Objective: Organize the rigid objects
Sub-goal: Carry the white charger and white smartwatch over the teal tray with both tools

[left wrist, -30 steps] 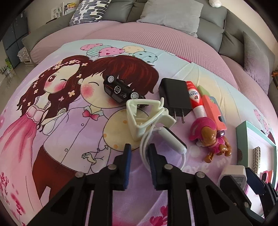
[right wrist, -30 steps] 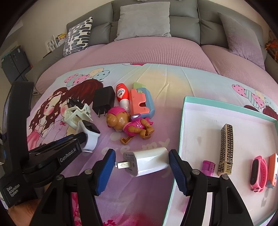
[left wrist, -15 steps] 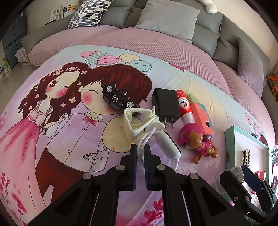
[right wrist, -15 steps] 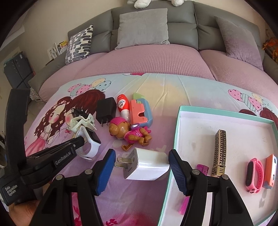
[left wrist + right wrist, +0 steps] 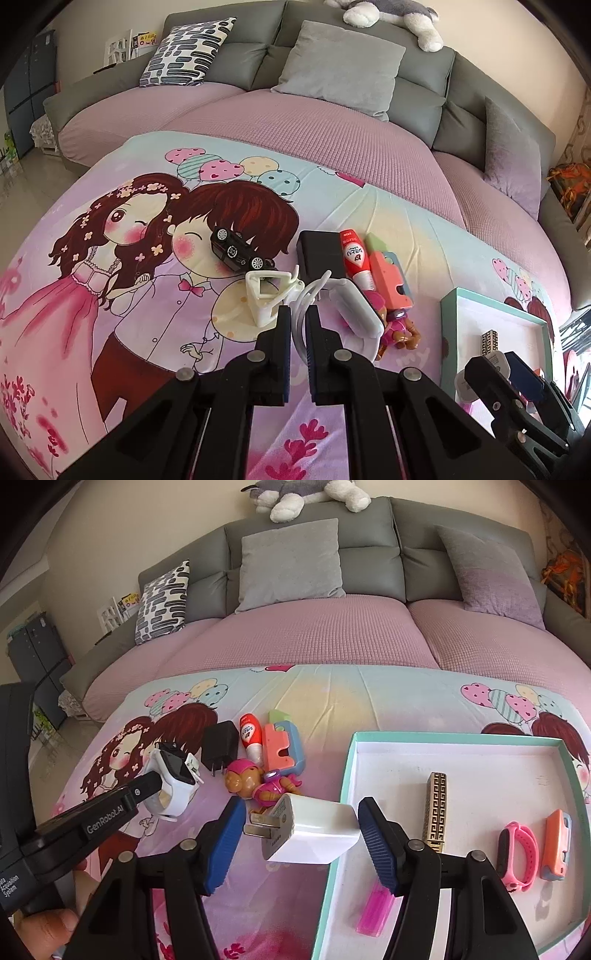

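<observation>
My left gripper (image 5: 297,319) is shut on the strap of a white smartwatch (image 5: 356,306), which hangs just above the cartoon bedsheet; from the right wrist view the watch (image 5: 173,781) sits at the tip of the left gripper (image 5: 153,781). My right gripper (image 5: 303,832) is shut on a white plug charger (image 5: 317,834), held in the air beside the left rim of a teal box (image 5: 345,775). In the box lie a gold patterned bar (image 5: 436,812), a pink band (image 5: 517,853), an orange item (image 5: 556,845) and a pink stick (image 5: 373,908).
On the sheet lie a black toy car (image 5: 236,251), a white clip stand (image 5: 266,295), a black charger (image 5: 319,251), a red-and-white tube (image 5: 354,258), an orange-and-blue toy (image 5: 389,280) and a pink puppy figure (image 5: 397,328). A grey sofa back with cushions (image 5: 291,565) stands behind.
The left jaws closed on the watch strap and lifted the watch off the sheet. The right gripper rose with the white charger, which now hangs by the box rim.
</observation>
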A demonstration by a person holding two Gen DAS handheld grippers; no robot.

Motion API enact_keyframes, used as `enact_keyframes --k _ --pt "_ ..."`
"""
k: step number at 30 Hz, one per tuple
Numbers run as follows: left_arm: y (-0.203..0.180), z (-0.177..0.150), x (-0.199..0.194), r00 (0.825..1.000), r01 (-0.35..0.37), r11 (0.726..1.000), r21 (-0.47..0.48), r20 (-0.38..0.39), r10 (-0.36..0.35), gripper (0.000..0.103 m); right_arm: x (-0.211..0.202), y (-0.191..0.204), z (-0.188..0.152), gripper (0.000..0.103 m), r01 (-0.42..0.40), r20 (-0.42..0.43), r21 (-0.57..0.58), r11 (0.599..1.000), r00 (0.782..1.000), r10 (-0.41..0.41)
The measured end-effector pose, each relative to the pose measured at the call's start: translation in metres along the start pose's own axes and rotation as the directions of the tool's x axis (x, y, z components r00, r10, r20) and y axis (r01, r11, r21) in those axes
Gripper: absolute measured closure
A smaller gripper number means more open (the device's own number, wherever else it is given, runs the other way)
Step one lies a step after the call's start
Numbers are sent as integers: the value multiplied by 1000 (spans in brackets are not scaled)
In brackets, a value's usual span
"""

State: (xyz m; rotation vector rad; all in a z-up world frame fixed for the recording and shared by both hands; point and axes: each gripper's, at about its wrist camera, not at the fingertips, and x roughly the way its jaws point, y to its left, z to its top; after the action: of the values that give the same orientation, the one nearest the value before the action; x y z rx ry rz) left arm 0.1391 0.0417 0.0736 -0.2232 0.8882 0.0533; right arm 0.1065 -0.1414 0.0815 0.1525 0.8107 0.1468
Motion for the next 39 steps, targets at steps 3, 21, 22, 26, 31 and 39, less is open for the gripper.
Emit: enact_keyframes --k 3,21,22,26,31,39 --pt "-7 -1 -3 1000 15 1000 9 4 -15 96 -7 -12 2 37 17 17 23 1000 1000 -17" --pt "-95 -13 -14 990 138 980 145 -3 -139 96 -38 -115 1 37 185 51 213 959 978 -200" --pt "-101 -14 -14 989 144 977 157 -7 -144 96 -40 -121 1 37 198 52 225 954 975 -214" --pt "-124 -20 -12 986 168 966 195 -24 -166 95 -45 -143 -2 37 235 49 270 934 965 -257" --pt "-153 -32 -6 979 202 948 244 -56 -194 95 -47 -162 -4 37 261 44 314 913 957 -288" --pt "-198 -51 1 972 235 908 347 -108 -211 95 -47 -178 -7 37 309 35 333 891 940 -339"
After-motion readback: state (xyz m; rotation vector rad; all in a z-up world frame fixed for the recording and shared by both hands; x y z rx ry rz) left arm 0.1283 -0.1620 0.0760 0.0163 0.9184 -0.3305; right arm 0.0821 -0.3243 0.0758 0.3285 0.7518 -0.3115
